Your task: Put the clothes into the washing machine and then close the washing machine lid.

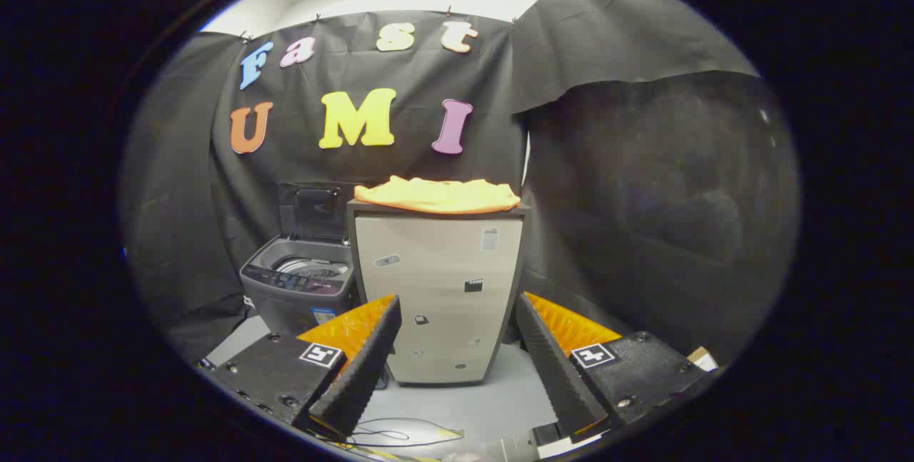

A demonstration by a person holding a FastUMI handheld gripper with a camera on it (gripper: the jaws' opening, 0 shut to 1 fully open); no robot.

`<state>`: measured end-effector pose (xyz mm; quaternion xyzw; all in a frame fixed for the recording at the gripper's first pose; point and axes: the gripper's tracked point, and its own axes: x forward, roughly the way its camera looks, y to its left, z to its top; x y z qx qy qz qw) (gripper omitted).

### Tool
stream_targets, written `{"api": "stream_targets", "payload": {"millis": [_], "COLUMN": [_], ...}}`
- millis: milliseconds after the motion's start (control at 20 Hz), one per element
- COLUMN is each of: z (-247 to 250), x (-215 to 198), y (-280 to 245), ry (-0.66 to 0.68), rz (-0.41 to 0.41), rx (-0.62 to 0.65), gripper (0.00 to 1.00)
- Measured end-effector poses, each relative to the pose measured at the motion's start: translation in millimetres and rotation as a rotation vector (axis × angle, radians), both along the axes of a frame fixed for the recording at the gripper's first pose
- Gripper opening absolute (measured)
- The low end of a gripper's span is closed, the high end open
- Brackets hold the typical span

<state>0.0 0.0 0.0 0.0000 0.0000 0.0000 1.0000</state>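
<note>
Clothes (437, 195) well beyond open-fingered claw (457, 312)

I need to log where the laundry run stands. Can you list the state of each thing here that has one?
washing machine lid: raised, open.
washing machine: drum exposed; no clothes visible inside.
orange garment: lying in a heap on top of the cabinet, not yet picked up.
gripper: fingers spread open, holding nothing, well short of the cabinet.
</note>
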Motion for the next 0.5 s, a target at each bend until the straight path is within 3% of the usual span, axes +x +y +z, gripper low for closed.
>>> {"api": "stream_targets", "payload": {"millis": [500], "z": [3.2], "x": [-2.8], "y": [6.9], "ry": [0.0], "rz": [0.012], "rx": [0.002], "gripper": [1.0]}}
